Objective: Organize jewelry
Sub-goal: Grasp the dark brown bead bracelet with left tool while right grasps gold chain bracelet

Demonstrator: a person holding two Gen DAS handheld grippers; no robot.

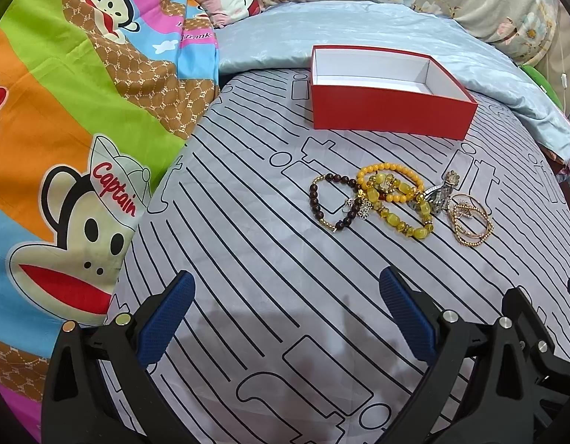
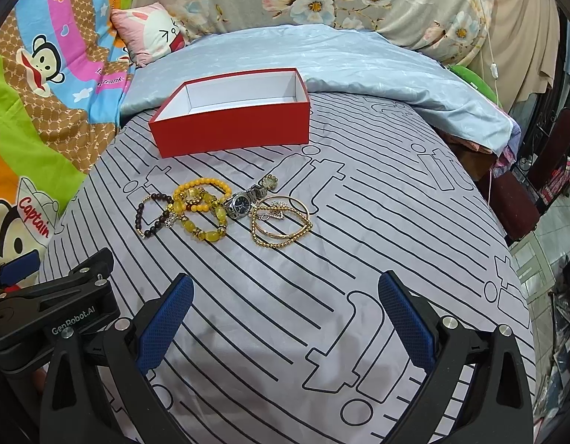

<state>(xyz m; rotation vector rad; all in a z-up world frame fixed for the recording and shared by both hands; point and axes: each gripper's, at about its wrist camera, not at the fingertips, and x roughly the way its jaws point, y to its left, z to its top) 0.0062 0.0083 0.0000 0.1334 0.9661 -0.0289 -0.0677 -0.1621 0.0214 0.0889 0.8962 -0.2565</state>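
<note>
An open red box (image 1: 388,114) sits on a striped grey bed (image 1: 248,244). Just in front of it lies a cluster of jewelry — dark bead bracelet (image 1: 331,201), yellow bead bracelets (image 1: 394,194), a watch (image 2: 240,201), gold chains (image 2: 279,224). Both the left claw (image 1: 287,288) and right claw (image 2: 285,290) hover apart, holding nothing.

Red box (image 2: 231,131): matt card outside, smooth white paper lining. Grey striped sheet (image 2: 322,296): soft matt cloth, faintly creased. Pale blue quilt (image 2: 359,63) along the sheet's far edge: satin-like cloth with a slight sheen. Yellow bead bracelets (image 2: 201,207): glossy, partly translucent beads. Dark bead bracelet (image 2: 151,214): polished, wood-like beads. Watch (image 2: 240,201): shiny silver metal. Gold bangles (image 2: 281,222): bright metal. Right gripper (image 2: 285,292) and left gripper (image 1: 285,288): matt black plastic, textured blue pads (image 2: 166,325).
</note>
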